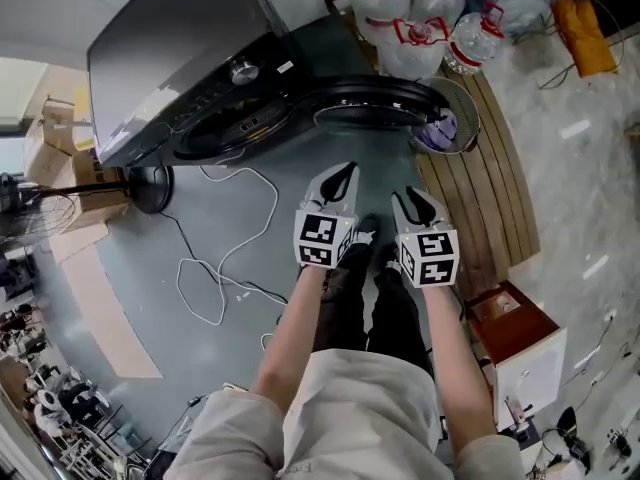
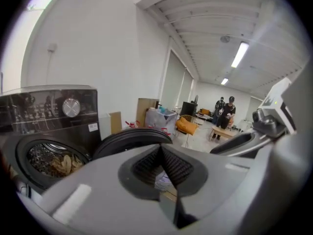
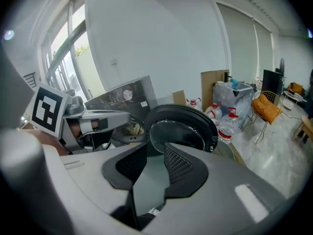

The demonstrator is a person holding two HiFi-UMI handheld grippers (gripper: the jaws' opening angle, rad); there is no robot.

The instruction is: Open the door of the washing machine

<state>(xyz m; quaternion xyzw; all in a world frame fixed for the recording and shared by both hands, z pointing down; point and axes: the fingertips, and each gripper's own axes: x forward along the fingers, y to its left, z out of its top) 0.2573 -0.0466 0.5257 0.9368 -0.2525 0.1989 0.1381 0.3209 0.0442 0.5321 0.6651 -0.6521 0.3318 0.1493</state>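
Grey-green floor spreads out in front of the black front-loading washing machine [image 1: 170,78]. Its round dark-rimmed door [image 1: 375,103] already stands swung wide to the machine's right, baring the drum opening with laundry inside [image 2: 54,163].

Both grippers hang well apart from the machine, close to the person's legs. The left gripper [image 1: 343,176] has its jaws pressed together on nothing. The right gripper [image 1: 413,201] has its jaws spread with nothing between them.

The opening looks done, so the sound course is to leave the door alone and avoid brushing its rim.

The door's far edge lies near a pale round bin [image 1: 455,128] and a wooden slatted platform [image 1: 505,178], so there seems little room to swing it further. A white cable [image 1: 215,268] loops on the floor in front of the machine, and a black round stand base [image 1: 150,190] sits just beside it. Clear water bottles [image 1: 410,18] stand beyond the door.
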